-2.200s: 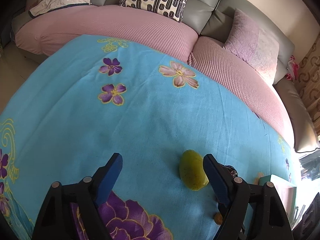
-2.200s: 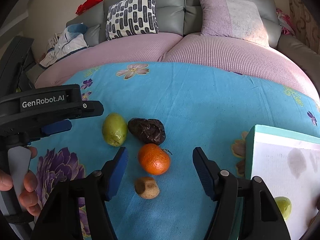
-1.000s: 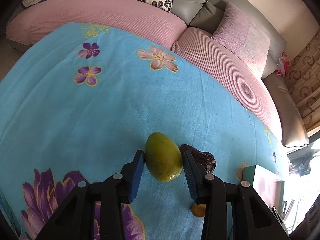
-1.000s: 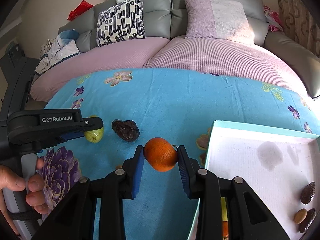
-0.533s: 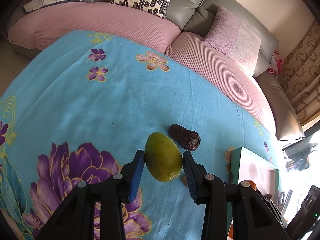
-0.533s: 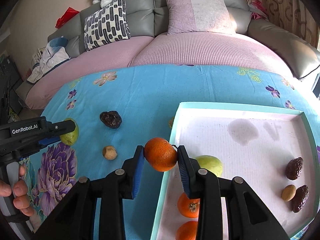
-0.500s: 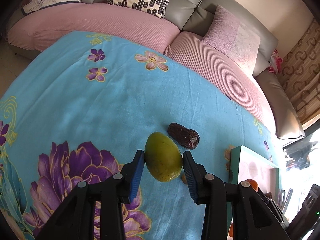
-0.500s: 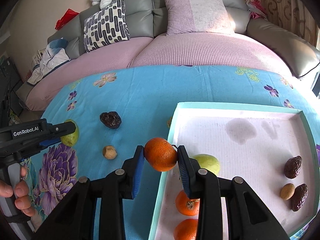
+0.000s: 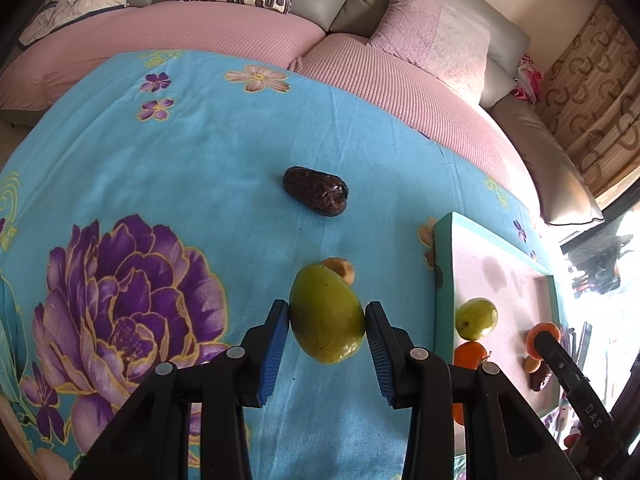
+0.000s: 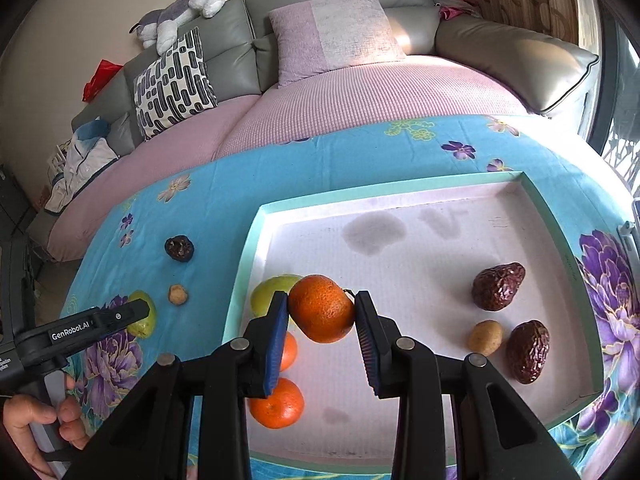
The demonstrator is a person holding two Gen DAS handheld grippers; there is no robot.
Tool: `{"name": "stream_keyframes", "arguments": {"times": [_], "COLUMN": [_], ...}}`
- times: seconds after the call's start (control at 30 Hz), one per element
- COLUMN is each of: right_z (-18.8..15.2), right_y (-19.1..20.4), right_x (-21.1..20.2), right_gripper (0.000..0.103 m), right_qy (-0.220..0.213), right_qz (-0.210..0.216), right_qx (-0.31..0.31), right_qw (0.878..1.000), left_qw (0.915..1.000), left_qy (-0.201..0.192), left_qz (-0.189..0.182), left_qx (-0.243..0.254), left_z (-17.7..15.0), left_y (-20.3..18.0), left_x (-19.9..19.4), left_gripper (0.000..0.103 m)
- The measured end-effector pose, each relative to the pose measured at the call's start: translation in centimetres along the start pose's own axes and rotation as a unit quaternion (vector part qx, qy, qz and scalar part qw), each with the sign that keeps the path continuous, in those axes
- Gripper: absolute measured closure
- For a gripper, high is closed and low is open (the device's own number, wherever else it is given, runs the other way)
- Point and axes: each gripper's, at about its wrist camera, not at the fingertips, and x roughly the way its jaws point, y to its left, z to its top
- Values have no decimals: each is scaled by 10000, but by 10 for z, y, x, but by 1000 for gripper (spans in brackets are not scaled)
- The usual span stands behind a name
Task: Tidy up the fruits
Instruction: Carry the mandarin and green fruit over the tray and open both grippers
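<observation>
My left gripper (image 9: 326, 322) is shut on a green fruit (image 9: 326, 314), held above the blue floral cloth (image 9: 180, 168). A dark date (image 9: 316, 196) and a small tan fruit (image 9: 340, 269) lie on the cloth beyond it. My right gripper (image 10: 321, 312) is shut on an orange (image 10: 322, 308), held over the left part of the teal-rimmed white tray (image 10: 400, 196). In the tray lie a green fruit (image 10: 268, 290), two oranges (image 10: 278, 402), two dark dates (image 10: 498, 286) and a tan fruit (image 10: 485, 336). The left gripper (image 10: 100, 322) also shows at the left of the right wrist view.
A sofa with pink covers (image 10: 360, 96), a patterned pillow (image 10: 174, 86) and a pink pillow (image 10: 332, 34) runs behind the table. A person's hand (image 10: 28, 424) holds the left gripper's handle. On the cloth left of the tray lie a date (image 10: 180, 248) and a tan fruit (image 10: 178, 294).
Both grippers closed on their fruits and lifted them. The right one carried the orange rightward over the tray; the left one moved the green fruit toward the tray.
</observation>
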Motion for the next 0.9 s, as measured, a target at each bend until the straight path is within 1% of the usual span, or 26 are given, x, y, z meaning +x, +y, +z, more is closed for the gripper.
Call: {"name": "stream_keyframes", "arguments": {"times": [0.13, 0.27, 0.43, 0.7, 0.83, 0.9], "right_z": [0, 1, 3, 6, 4, 2], "right_y": [-22, -48, -71, -70, -65, -63], "right_x": [-5, -6, -6, -8, -10, -9], "right_gripper": [68, 68, 68, 68, 68, 68], "right_qy": [31, 75, 122, 126, 166, 214], "right_qz": [-279, -565, -699, -710, -704, -681], "right_qx": [-12, 140, 475, 425, 299, 277], "right_qw": [9996, 9983, 9963, 9965, 9969, 9971], "left_qw": [9995, 9989, 9970, 9906, 9865, 9855], "left_qy": [-41, -29, 2, 257, 240, 273], "left_qz": [120, 100, 107, -241, -297, -412], "left_qx": [288, 456, 761, 1324, 1593, 1622], "left_z": [1, 0, -4, -25, -33, -35], "left_y": [-15, -26, -47, -88, -104, -107], "left_x": [-3, -2, 3, 12, 8, 6], "left_gripper": [61, 61, 61, 61, 61, 61]}}
